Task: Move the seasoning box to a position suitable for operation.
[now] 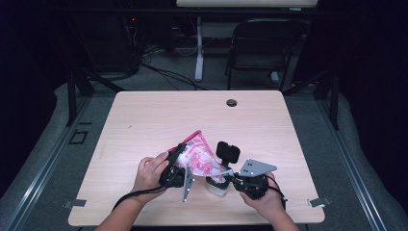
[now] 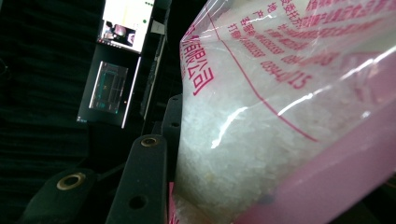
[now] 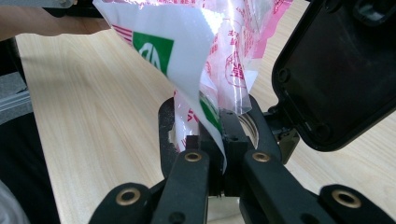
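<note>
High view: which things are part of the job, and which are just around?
In use: pink-printed bag of white crystals, small clear jar, its open black lid, left claw, right claw.
Idle: black chair, table's cable hole.

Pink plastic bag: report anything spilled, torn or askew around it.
No spill shows on the light wooden table. The pink printed plastic bag of white crystals hangs tilted over the small clear jar, its black flip lid open. The right gripper pinches the bag's corner.

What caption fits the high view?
Two hand-held grippers tip a pink bag of white grains over a small jar on a table.
</note>
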Available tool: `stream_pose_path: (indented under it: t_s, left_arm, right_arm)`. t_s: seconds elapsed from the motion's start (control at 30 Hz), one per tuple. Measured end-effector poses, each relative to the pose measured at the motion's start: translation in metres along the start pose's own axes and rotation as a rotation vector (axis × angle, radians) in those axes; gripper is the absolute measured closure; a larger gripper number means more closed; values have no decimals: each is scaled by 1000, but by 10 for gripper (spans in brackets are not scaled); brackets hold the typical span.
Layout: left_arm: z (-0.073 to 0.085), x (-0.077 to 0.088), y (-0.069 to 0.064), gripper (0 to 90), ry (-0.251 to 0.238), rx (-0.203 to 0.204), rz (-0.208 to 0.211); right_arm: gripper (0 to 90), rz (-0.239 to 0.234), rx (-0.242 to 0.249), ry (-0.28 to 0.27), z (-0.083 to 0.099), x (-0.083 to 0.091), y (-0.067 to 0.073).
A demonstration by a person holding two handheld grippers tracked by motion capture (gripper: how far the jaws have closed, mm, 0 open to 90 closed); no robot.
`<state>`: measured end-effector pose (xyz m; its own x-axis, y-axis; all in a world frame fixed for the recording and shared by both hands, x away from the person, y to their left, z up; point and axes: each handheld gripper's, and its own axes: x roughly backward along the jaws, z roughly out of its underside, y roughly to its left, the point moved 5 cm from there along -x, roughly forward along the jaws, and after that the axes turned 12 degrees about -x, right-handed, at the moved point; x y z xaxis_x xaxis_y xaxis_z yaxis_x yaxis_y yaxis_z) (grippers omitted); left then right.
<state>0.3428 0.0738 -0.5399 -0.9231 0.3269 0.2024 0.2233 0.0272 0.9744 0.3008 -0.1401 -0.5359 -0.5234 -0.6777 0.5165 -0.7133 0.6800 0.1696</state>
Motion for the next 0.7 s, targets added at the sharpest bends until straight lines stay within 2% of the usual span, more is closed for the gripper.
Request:
stream_pose_path:
  t_s: [0.17, 0.7]
  left_arm:
    - [-1, 1, 2, 676, -6, -23, -23]
    - [-1, 2, 3, 676, 9, -57, -45]
  right_arm:
    - [900, -6, -3, 3, 1, 0, 1]
    - [900, 0, -10, 13, 3, -5, 0]
